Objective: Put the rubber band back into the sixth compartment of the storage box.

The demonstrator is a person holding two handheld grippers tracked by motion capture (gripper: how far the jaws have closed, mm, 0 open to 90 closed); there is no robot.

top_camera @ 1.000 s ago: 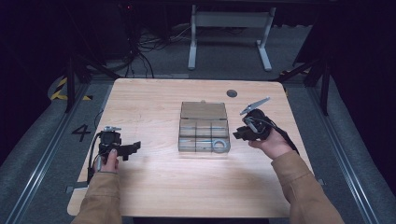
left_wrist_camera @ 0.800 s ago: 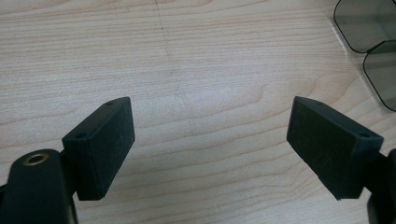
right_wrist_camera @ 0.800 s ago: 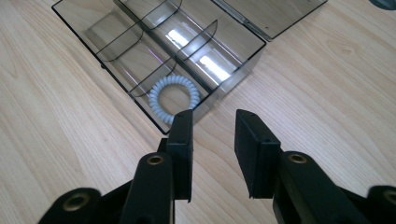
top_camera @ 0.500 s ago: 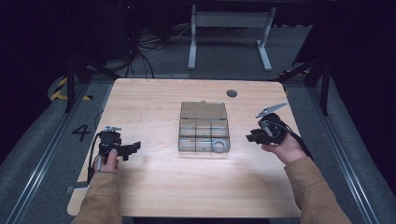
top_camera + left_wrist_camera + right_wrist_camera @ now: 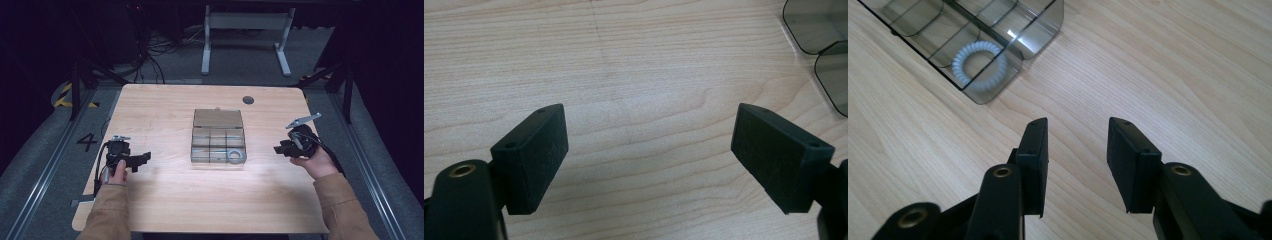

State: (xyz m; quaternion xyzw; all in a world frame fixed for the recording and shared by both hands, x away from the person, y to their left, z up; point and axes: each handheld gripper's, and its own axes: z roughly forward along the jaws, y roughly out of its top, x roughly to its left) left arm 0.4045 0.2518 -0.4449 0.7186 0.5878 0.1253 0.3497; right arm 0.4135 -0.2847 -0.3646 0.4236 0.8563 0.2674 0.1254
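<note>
The left gripper (image 5: pixel 142 158) lay on the wooden table (image 5: pixel 165 110) with jaws spread wide on nothing; the right gripper (image 5: pixel 1075 150) hovered part-open and empty, probably resting between moves; between the 2 sat the smoky divided box (image 5: pixel 218 142), a white coiled ring (image 5: pixel 979 65) in its compartment nearest the right gripper; dark floor and cables lay beyond.

A see-through smoky box (image 5: pixel 218 136) sits in the middle of the table, its lid open toward 12 o'clock. It has little rooms inside. A white curly ring (image 5: pixel 979 65) lies flat in its 5 o'clock corner room.
</note>
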